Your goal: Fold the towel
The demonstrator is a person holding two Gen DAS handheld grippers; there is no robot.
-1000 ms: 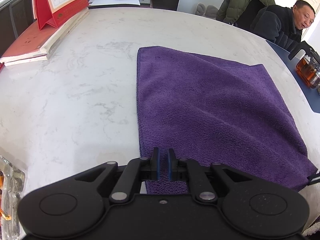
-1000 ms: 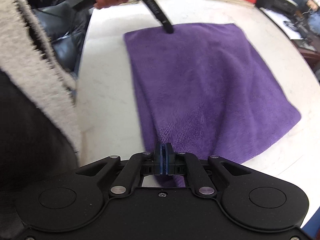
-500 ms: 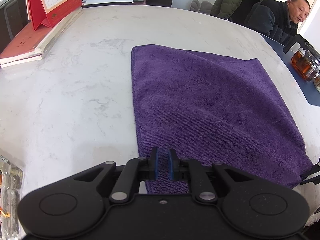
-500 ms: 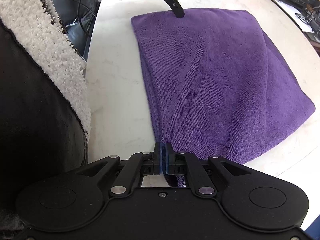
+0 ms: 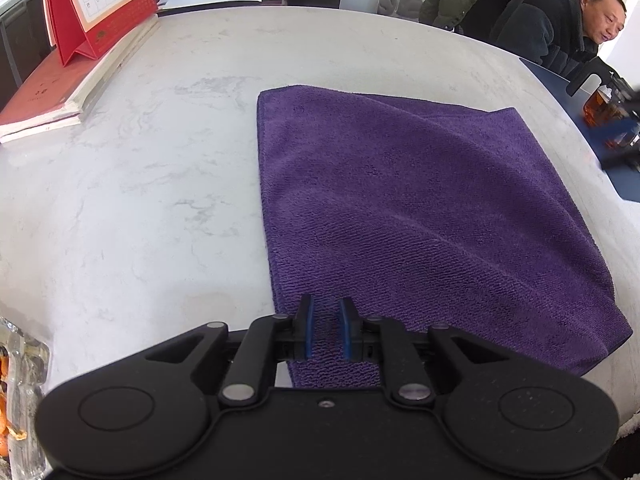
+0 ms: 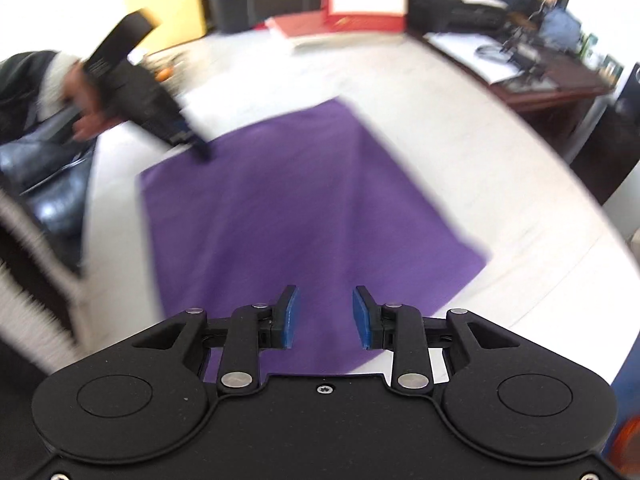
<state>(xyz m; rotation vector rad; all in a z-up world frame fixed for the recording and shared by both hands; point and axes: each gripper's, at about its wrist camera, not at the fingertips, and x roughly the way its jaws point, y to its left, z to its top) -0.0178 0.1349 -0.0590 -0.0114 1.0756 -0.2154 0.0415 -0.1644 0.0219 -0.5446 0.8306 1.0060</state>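
Observation:
A purple towel (image 5: 420,200) lies flat on the white marble table (image 5: 140,200), folded into a rough square. My left gripper (image 5: 326,310) sits low over its near left corner, the blue pads a narrow gap apart, with flat cloth showing between them and no pinch. In the blurred right wrist view the towel (image 6: 280,200) spreads ahead, and the left gripper (image 6: 202,152) tips down onto its far corner. My right gripper (image 6: 325,296) hovers above the near edge. Its jaws are opening and hold nothing.
A red desk calendar (image 5: 96,4) stands on a stack of books (image 5: 60,96) at the far left. A glass teapot (image 5: 600,104) and a seated person (image 5: 560,28) are at the far right. A glass dish (image 5: 16,380) sits at the near left edge.
The right gripper let go of the towel's edge, opened its jaws, and lifted back and away. The left gripper stayed put, and its pads parted slightly.

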